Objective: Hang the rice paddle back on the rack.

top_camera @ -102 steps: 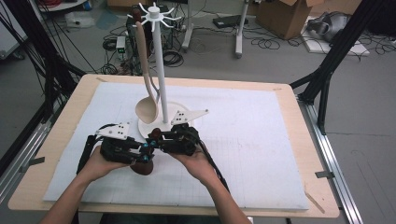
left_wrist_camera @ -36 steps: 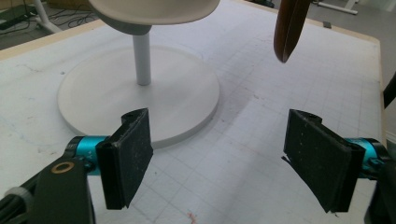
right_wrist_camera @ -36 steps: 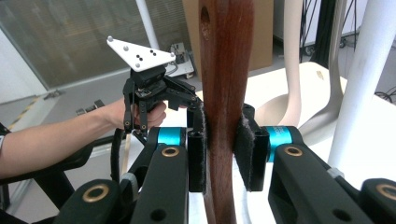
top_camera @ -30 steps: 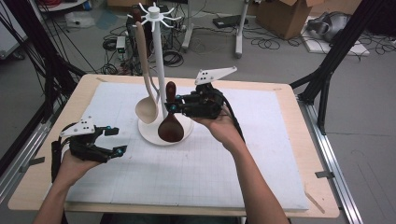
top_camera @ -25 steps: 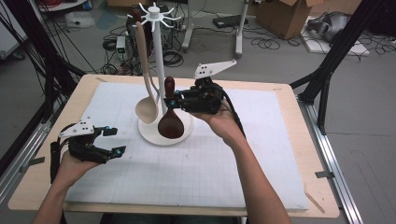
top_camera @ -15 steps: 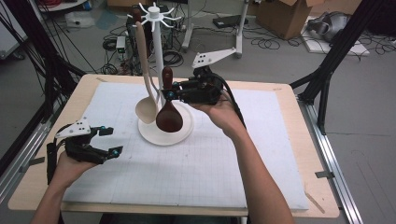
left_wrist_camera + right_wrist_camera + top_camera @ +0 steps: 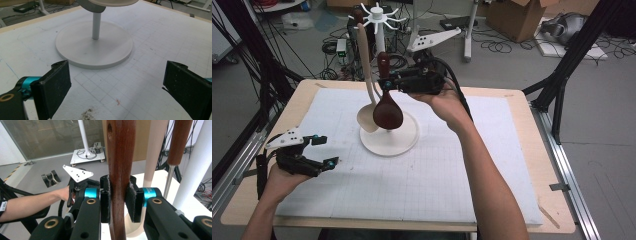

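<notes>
**Dark spoon lifted toward the rack, hook not yet reached**

At about eight o'clock on the desk (image 7: 522, 165), my left tongs (image 7: 319, 150) hovered low over the white mat (image 7: 437, 180) with nothing between them. Their jaws had just been opening and stood wide apart, and in the left gripper view the rack's round base (image 7: 93, 47) lay just ahead of them.

Toward the middle, the white rack (image 7: 379, 30) rose from that base, and a pale wooden spoon (image 7: 366, 70) already hung from it, its bowl low beside the post.

On the right, at about twelve o'clock, my right tongs (image 7: 388, 84) were clamped on the handle of the dark wooden spoon (image 7: 387, 114). The spoon hung upright in the air, bowl down, just above the base and close beside the pale spoon. In the right gripper view the pads (image 7: 131, 202) pressed on either side of the dark handle, and a hole showed near its top end.

As I judged it, the pick-up was done. What remained was to raise the spoon further, slip that hole over a free hook at the crown, and let go.
</notes>
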A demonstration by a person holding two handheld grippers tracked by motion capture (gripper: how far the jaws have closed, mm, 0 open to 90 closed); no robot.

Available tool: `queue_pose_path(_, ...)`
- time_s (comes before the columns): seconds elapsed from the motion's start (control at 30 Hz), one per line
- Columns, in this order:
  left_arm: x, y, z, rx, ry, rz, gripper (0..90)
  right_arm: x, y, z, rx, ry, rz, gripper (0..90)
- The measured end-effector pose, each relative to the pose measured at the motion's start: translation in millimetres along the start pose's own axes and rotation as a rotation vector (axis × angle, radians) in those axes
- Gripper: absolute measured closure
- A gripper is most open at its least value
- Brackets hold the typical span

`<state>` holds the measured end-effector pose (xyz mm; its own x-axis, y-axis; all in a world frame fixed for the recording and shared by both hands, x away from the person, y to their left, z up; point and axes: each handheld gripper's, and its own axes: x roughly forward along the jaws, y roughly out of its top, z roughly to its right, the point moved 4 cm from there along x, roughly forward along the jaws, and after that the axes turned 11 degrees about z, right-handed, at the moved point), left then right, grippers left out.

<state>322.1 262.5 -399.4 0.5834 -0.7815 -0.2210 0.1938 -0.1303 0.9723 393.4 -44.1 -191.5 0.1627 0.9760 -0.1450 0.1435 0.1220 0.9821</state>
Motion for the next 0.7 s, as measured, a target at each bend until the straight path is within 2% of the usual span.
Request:
queue_pose_path(0.37, -0.6, -1.0, -1.6, 0.005, 0.025, -0.006, 5.7, 3.1, 22.9, 3.9, -0.010, -0.001, -0.002, 76.3)
queue_pose_path(0.7, 1.3, 0.5, -2.1, 0.005, 0.024, 0.002, 5.6, 6.1, 40.4, 7.3, -0.014, -0.006, -0.013, 76.3)
